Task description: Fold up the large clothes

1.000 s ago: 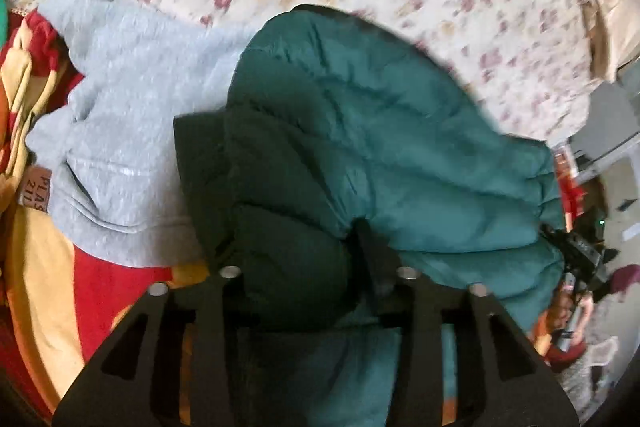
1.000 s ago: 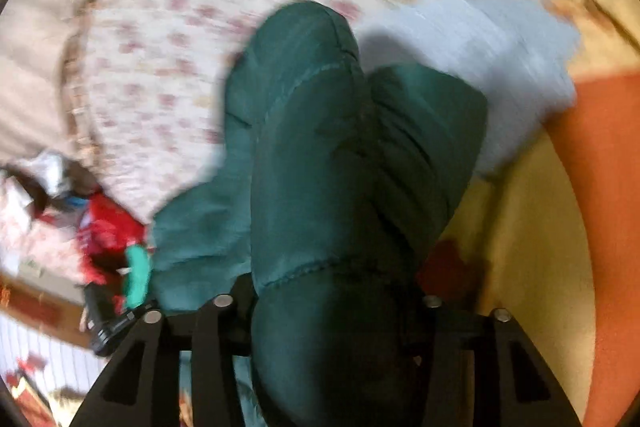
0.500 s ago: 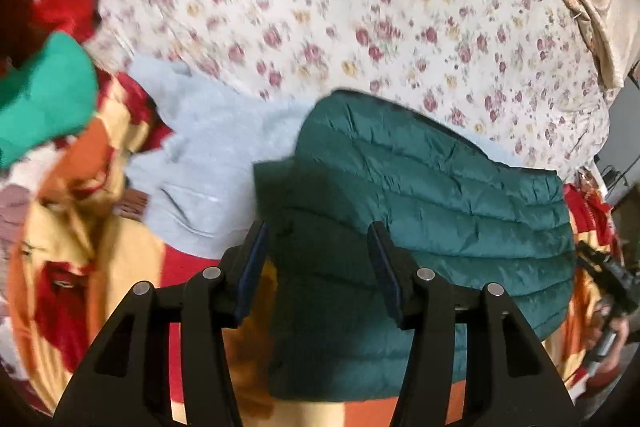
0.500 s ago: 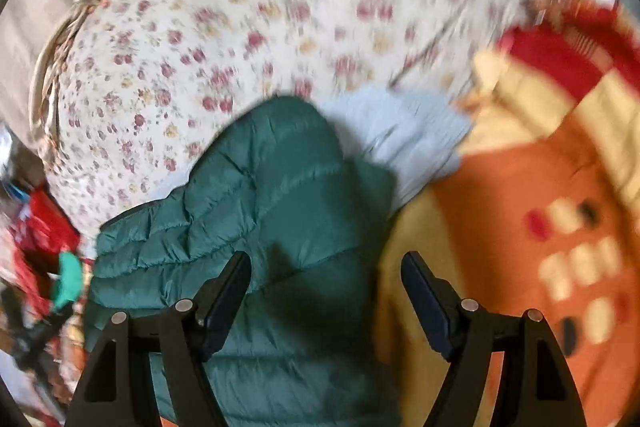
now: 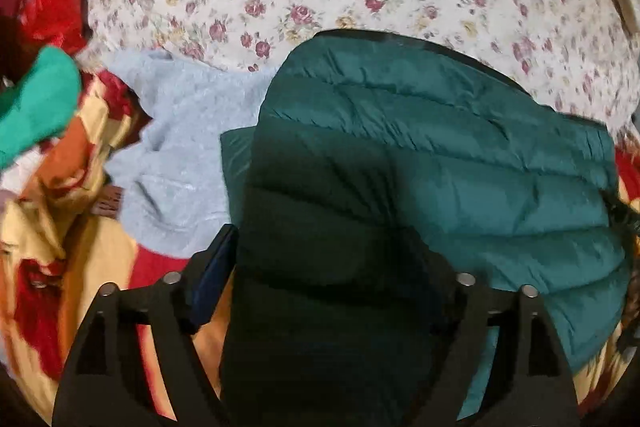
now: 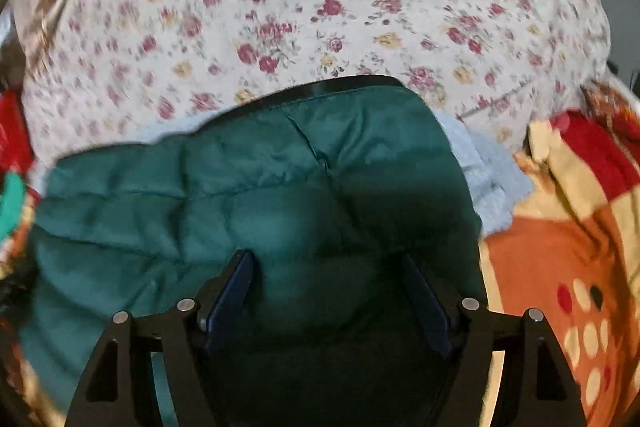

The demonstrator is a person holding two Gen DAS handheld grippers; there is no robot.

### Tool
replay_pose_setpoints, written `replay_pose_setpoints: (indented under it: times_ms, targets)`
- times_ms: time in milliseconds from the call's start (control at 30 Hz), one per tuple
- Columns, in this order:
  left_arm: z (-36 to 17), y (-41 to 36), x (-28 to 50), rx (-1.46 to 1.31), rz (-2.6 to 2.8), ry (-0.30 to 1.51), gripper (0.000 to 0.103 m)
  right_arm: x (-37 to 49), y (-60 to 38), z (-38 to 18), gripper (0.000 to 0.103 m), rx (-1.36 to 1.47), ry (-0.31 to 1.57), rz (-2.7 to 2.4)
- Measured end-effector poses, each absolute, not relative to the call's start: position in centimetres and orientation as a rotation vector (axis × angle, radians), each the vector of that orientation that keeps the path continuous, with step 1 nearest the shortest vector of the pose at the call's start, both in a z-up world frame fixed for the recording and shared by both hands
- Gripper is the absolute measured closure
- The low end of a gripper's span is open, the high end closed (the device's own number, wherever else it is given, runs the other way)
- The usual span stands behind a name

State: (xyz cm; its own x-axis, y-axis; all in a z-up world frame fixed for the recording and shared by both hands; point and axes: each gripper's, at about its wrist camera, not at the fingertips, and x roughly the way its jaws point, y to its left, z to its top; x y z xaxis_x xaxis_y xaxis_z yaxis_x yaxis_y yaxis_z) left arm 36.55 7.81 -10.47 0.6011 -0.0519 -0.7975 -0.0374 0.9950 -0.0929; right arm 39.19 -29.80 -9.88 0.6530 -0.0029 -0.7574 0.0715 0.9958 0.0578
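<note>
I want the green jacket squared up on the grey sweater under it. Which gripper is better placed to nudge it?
Probably the left gripper: its view shows the green jacket edge beside the exposed grey sweater. The right gripper hangs over the jacket's middle. Both are opening, pressing nothing.

Both grippers look like the same build: matte black plastic frames with triangular cutouts down near the lens. The left gripper point(image 5: 332, 259) has four round silver screw heads across the top of its frame, two per side, and a dark blue pad on its left finger; the right finger's too shadowed to make out. The right gripper point(image 6: 332, 279) has the same four screws, with blue pads point(image 6: 232, 295) lining both fingers.
</note>
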Motion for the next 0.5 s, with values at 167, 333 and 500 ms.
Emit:
replay_pose_setpoints:
  times_ms: [167, 333, 500]
  targets:
    - [-12.0, 10.2, 39.1, -0.309, -0.036, 0.979, 0.010, 40.8, -30.7, -10.9, 0.017, 0.112, 0.859, -0.032]
    - [-11.0, 9.7, 38.5, -0.265, -0.025, 0.974, 0.010, 39.6, -30.2, -9.9, 0.017, 0.076, 0.852, -0.082]
    - [-6.4, 8.9, 33.5, -0.150, 0.004, 0.852, 0.010, 33.5, -29.3, -5.7, 0.017, 0.090, 0.779, -0.064]
